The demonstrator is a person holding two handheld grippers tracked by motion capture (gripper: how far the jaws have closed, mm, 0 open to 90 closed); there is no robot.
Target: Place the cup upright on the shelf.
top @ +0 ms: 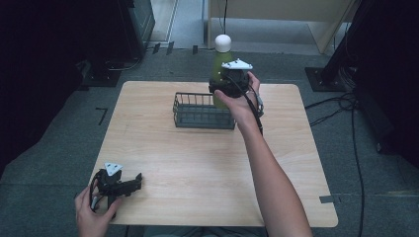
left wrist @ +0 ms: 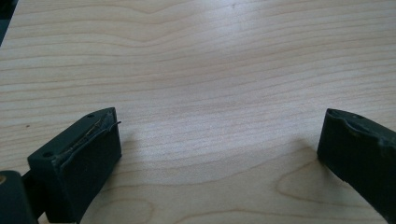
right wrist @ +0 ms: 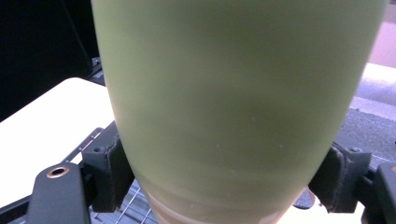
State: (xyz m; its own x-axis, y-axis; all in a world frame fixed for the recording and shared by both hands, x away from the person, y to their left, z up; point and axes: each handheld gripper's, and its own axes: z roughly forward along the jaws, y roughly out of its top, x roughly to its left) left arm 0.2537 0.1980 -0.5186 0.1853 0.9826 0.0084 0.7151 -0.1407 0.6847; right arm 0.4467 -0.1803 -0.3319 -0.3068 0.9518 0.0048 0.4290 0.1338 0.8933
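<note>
A green bottle (top: 219,63) with a white cap stands upright over the right end of a dark wire basket (top: 197,112) at the far middle of the wooden table (top: 197,163). My right gripper (top: 228,85) is shut on the bottle; in the right gripper view its pads (right wrist: 108,170) press both sides of the green body (right wrist: 233,107). Whether the bottle rests on the basket floor or hangs above it I cannot tell. My left gripper (top: 132,182) lies low at the near left corner, open, with bare wood between its jaws (left wrist: 219,140).
Grey carpet surrounds the table. Cables run on the floor (top: 341,103) at the right, and dark stands and equipment (top: 133,24) sit at the far left. A pale cabinet (top: 276,15) stands beyond the table.
</note>
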